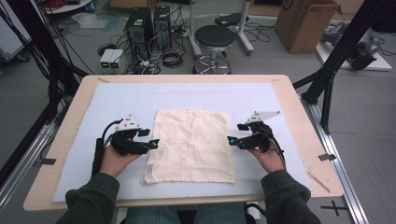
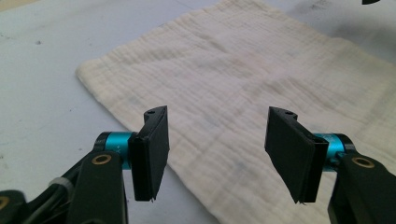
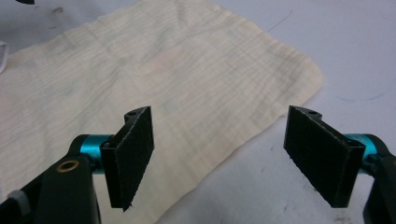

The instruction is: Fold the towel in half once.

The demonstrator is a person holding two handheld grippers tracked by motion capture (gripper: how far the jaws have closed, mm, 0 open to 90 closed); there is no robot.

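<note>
Cloth (image 1: 193,145) flat on tabletop (image 1: 84,100); left tongs (image 1: 150,138) and right tongs (image 1: 235,135) spread wide, empty, flanking opposite edges.

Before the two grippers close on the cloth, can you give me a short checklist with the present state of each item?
1. Left gripper open: ok.
2. Right gripper open: ok.
3. Cloth lies flat and spread on the table: ok.
4. Each gripper beside its own side edge of the cloth, high view: ok.
5. Cloth edge between the jaws: ok in both gripper views.
6. Jaws low enough to pinch the cloth: cannot tell.
</note>
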